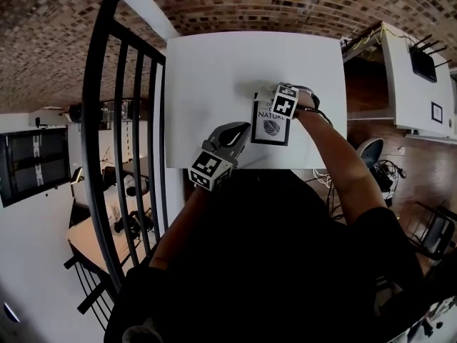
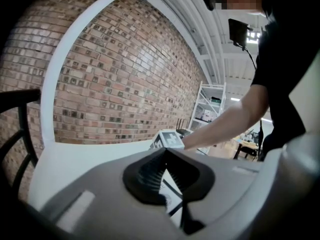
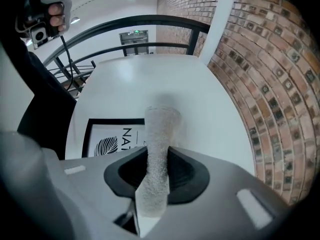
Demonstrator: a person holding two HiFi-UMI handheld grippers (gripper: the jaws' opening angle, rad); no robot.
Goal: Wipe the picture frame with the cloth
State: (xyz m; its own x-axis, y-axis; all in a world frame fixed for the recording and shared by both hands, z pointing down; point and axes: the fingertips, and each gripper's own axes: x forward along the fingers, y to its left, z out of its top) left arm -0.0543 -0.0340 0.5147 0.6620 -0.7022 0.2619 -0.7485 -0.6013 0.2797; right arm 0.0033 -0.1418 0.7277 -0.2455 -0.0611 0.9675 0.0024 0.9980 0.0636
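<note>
1. The frame [image 1: 271, 128] lay flat on the table [image 1: 214, 77], print upward, close to the person's edge.
2. Handling, as judged: the frame looked light, stiff and thin, with a smooth face. It would likely slide on the table under a wiping stroke unless pinned. If glazed, it would be fragile. The black border, at an edge or corner, is the soundest place to hold it, clear of the face to be wiped.
3. The cloth [image 3: 159, 134] looked soft, limp and nubbly. It would fold under pressure, so a short length past the jaws would serve best.
4. The left gripper [image 2: 167, 176] sat at the frame's left edge. Its jaws were nearly together, with the frame's border and white margin showing between them. I judged it clamped on the frame.
5. The right gripper [image 3: 157, 169] stood over the frame's far end, jaws clenched on the cloth. A tongue of cloth stuck out forward, beyond the frame's far right part. Contact with the glass could not be confirmed.
</note>
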